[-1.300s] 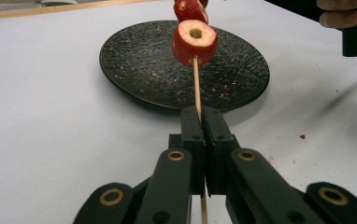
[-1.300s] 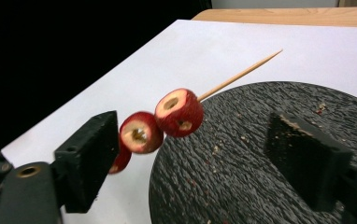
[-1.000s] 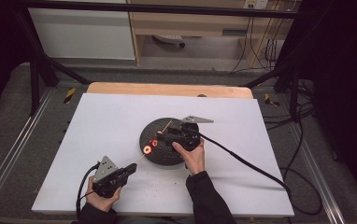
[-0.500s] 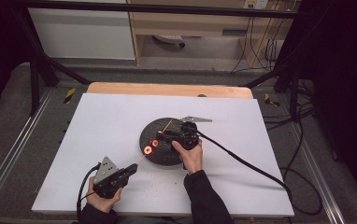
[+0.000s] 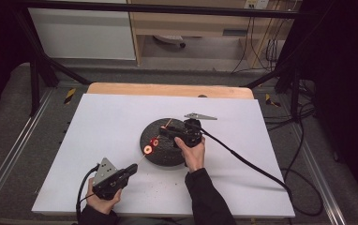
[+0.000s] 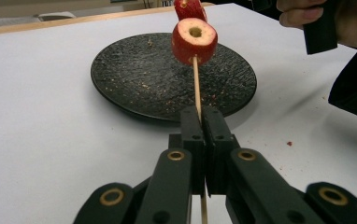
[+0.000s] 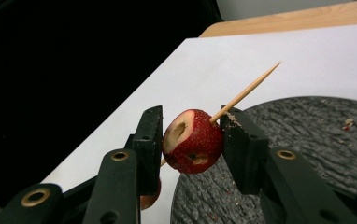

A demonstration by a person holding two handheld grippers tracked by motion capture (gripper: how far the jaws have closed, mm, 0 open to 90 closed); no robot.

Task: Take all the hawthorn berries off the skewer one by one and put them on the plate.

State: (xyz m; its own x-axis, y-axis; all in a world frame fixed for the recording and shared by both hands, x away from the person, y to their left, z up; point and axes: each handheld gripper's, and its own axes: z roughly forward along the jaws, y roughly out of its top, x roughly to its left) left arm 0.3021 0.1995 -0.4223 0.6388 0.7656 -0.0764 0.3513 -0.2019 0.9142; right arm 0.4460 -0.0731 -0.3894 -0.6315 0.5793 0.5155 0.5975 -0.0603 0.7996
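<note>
Closing just now, right claw (image 7: 191, 135) grips skewered fruit (image 7: 193, 141) above plate (image 5: 165, 157); left claw (image 6: 204, 140) clamps skewer (image 6: 196, 84).

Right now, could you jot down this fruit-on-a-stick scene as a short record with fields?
Surface: white table
Dish: round dark stone-textured plate
Stick: thin wooden skewer, clamped by left gripper
Front fruit: cored red fruit piece on the skewer
Gripped fruit: second red fruit piece, threaded, pinched by right gripper, jaws just closed
</note>
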